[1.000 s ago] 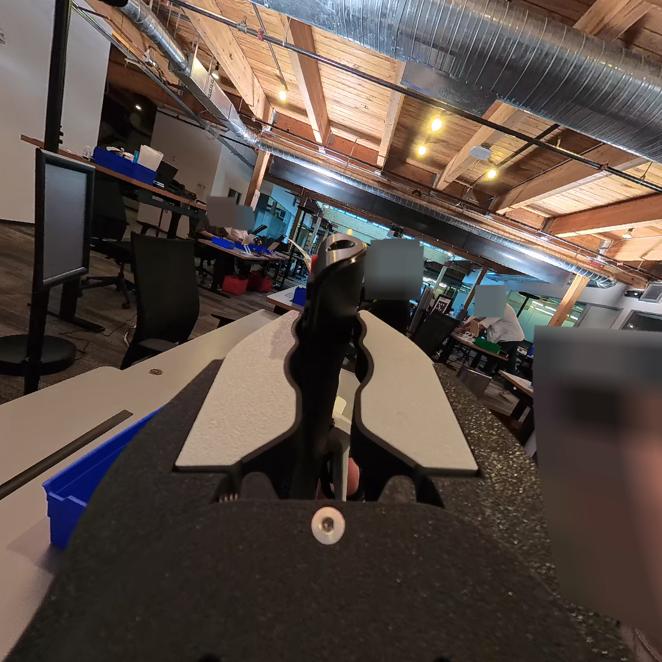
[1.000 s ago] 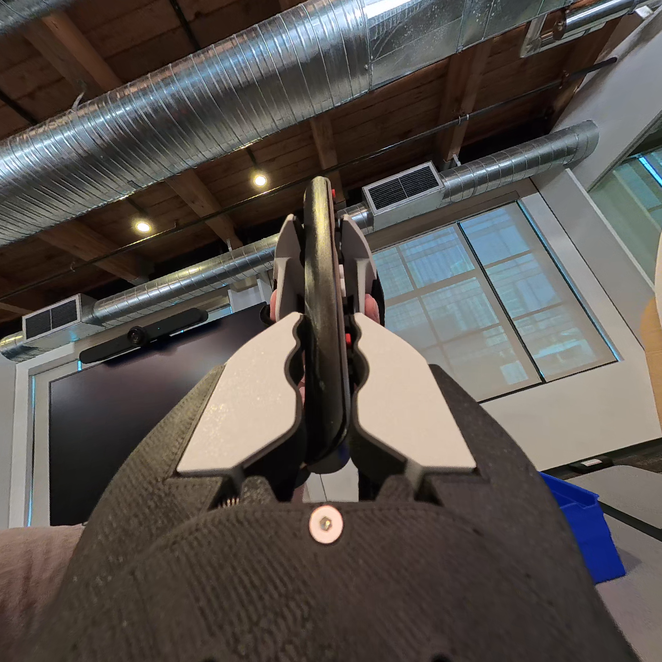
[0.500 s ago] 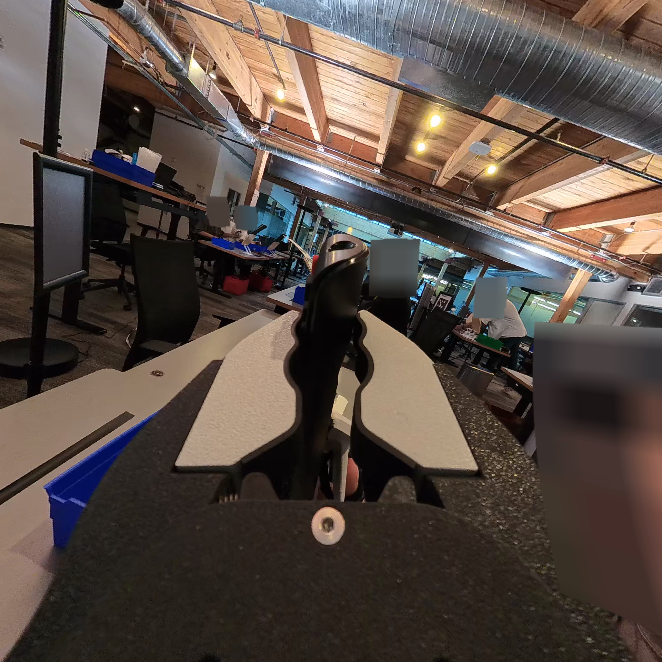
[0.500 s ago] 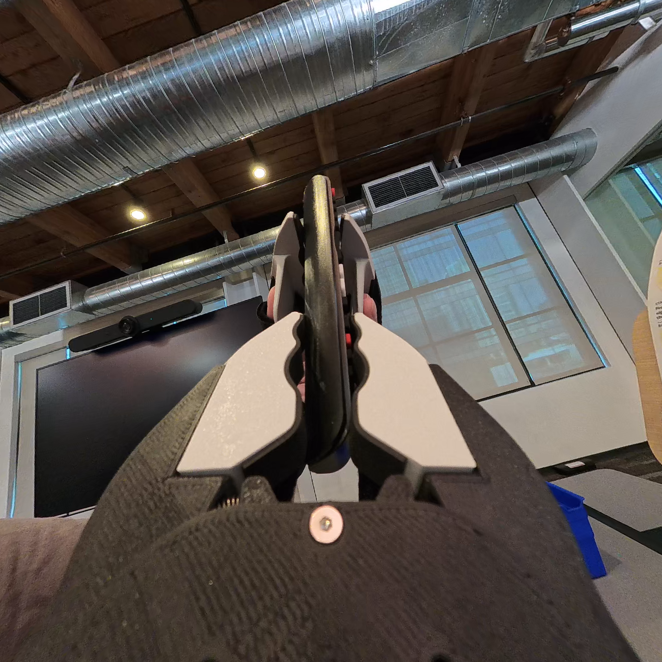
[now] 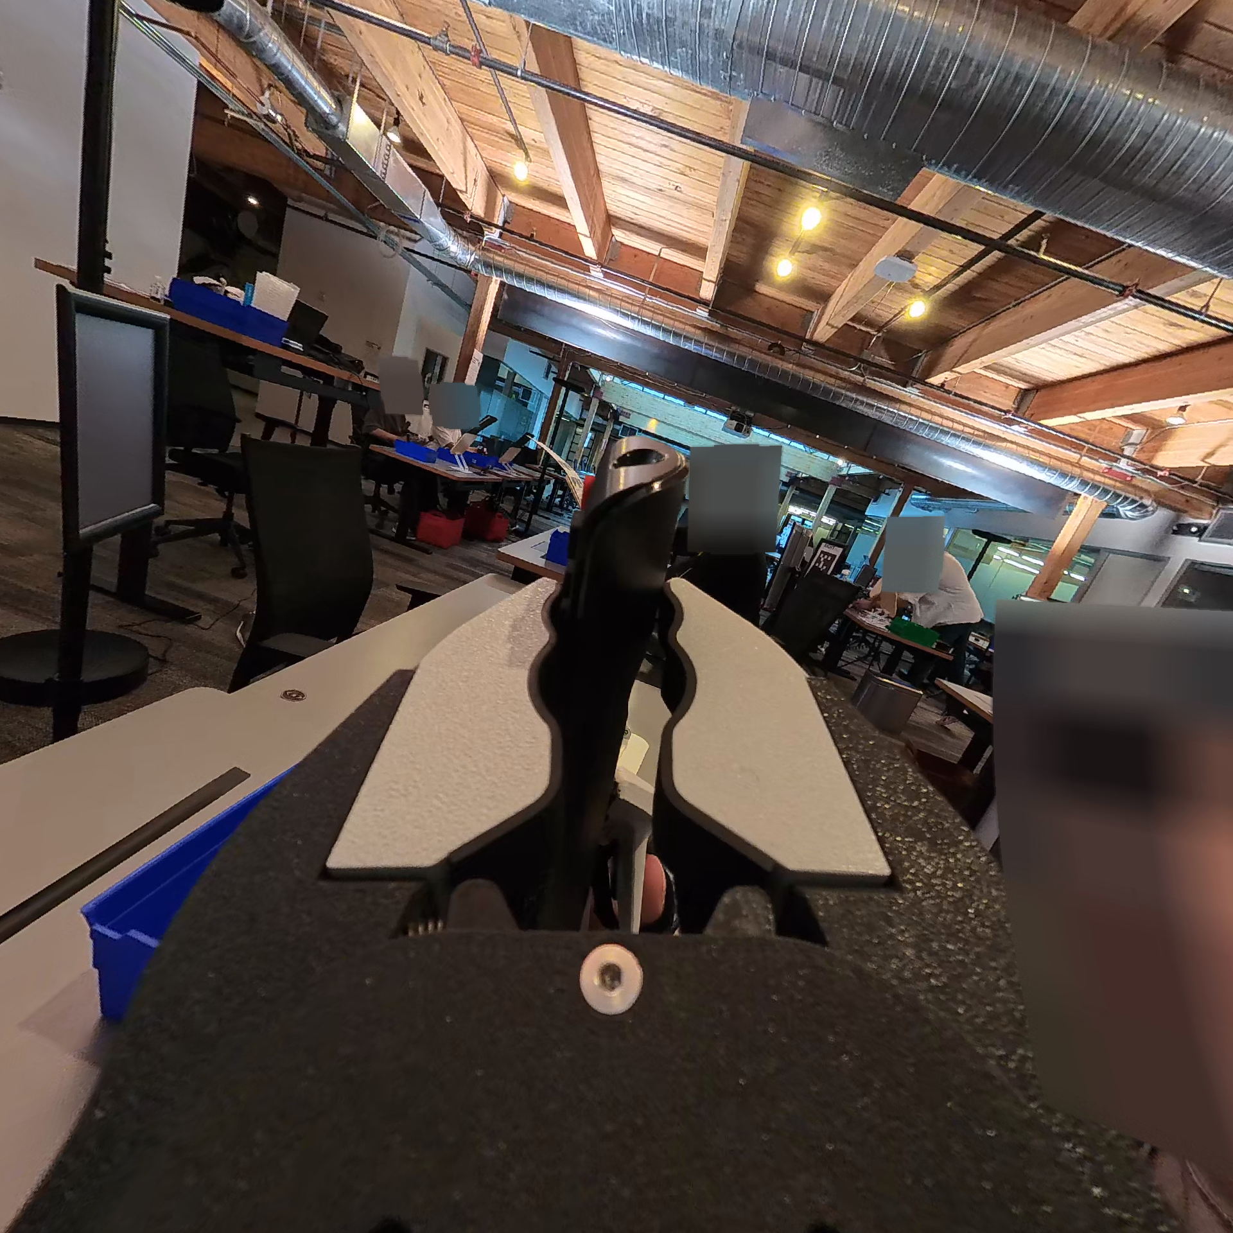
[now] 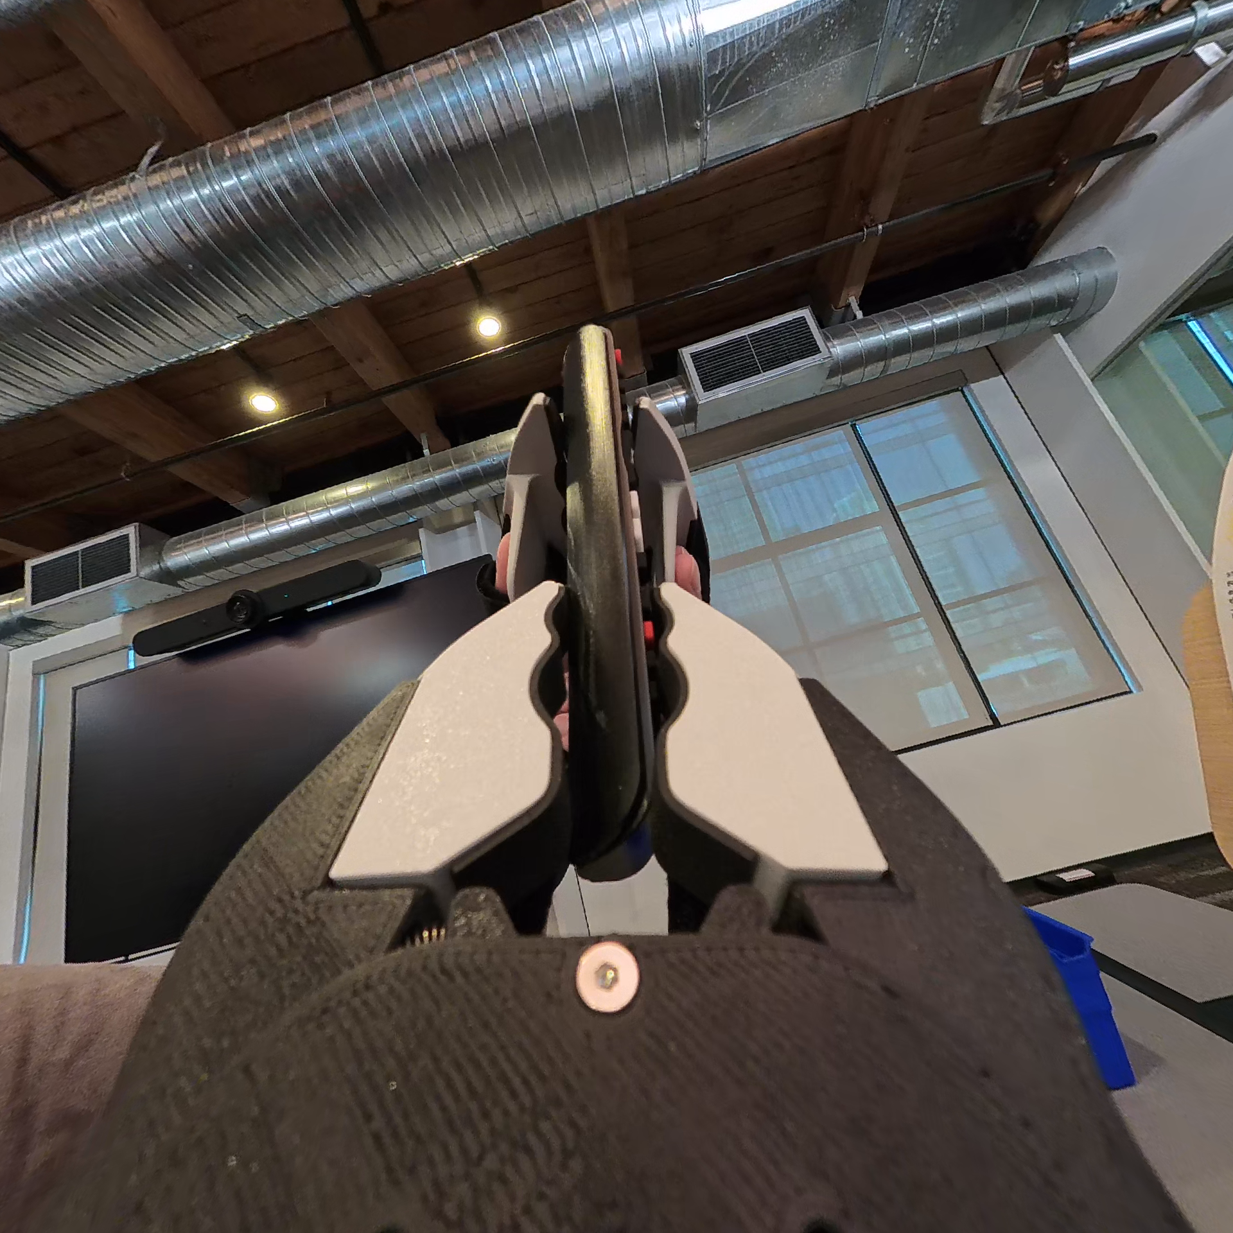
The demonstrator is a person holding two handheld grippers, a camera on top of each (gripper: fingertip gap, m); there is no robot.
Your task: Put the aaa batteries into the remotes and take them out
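A black remote [image 5: 610,640] is held up in the air, edge-on to both cameras. My left gripper [image 5: 610,594] is shut on it, and the remote's rounded end sticks out past the fingertips. My right gripper [image 6: 604,594] is shut on the same remote [image 6: 597,587]. In the right wrist view the left gripper [image 6: 590,467] shows farther off, clamping the remote's far part. Red buttons show on the remote's right side there. No battery is in view.
A grey table [image 5: 100,767] lies below with a blue bin [image 5: 133,914] on it; the bin also shows in the right wrist view [image 6: 1081,1001]. Behind are office chairs, desks and people. A large dark screen [image 6: 233,800] and windows face the right gripper.
Both grips are unchanged. The right wrist view has swung slightly, so the blue bin sits a little further left in it. The left wrist view has barely shifted.
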